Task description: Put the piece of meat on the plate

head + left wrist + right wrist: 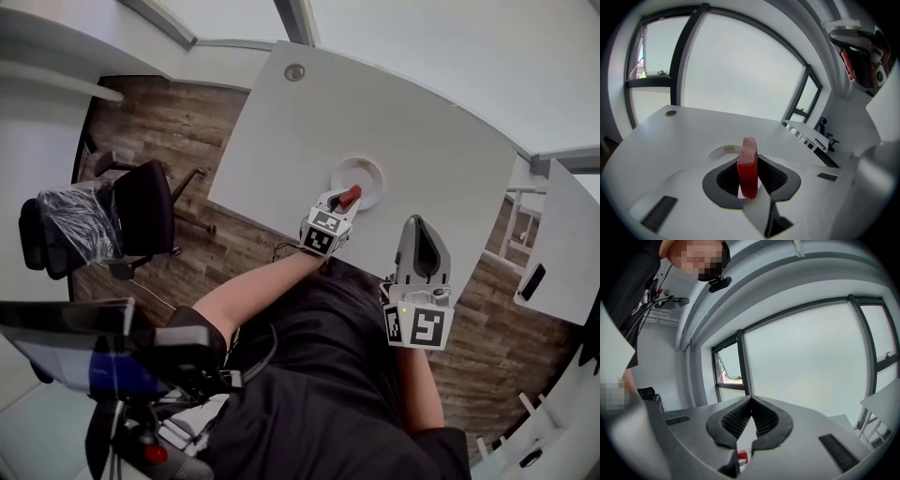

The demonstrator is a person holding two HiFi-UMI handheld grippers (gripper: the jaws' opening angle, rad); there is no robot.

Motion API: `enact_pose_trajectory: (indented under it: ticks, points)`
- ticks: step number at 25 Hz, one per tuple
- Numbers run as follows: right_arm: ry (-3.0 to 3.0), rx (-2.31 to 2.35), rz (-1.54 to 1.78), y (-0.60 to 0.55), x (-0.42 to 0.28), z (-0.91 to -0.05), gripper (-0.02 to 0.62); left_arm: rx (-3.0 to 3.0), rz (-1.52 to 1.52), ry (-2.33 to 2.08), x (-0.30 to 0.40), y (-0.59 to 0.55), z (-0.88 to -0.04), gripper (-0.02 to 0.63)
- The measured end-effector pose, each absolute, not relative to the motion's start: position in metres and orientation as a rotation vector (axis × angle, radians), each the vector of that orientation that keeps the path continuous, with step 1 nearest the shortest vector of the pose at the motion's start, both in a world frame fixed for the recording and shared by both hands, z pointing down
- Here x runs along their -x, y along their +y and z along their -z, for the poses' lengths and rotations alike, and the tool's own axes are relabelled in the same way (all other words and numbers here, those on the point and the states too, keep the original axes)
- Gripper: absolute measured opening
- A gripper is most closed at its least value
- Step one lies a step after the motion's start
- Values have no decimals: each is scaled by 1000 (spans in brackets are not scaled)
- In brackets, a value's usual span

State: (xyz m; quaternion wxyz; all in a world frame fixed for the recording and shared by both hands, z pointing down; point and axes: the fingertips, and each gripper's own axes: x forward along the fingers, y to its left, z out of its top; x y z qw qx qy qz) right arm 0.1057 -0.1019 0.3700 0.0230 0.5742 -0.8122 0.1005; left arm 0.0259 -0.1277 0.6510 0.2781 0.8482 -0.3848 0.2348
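A red slab of meat [748, 166] stands upright between the pads of my left gripper [749, 180], which is shut on it. In the head view the meat [351, 195] hangs over the near rim of the round white plate [373, 167], with the left gripper [344, 201] coming in from the near side. The plate [720, 152] shows just behind the jaws, with nothing on the part I can see. My right gripper [419, 225] hovers to the right of the plate, near the table's front edge. Its jaws [751, 401] meet at the tips with nothing between them.
The plate sits on a white table [309, 131] with a round grommet [294, 72] at its far end. A black office chair [131, 211] stands on the wood floor to the left. A second white table [572, 234] with a dark flat object [531, 278] is at the right.
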Motion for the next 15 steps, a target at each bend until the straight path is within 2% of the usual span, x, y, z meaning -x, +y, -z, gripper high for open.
enact_pose_trajectory:
  ticks: [15]
  points:
    - [-2489,-1775,-366,-102,-111,-381,6,-2249,-710,-1022,-33,-139,-687,98]
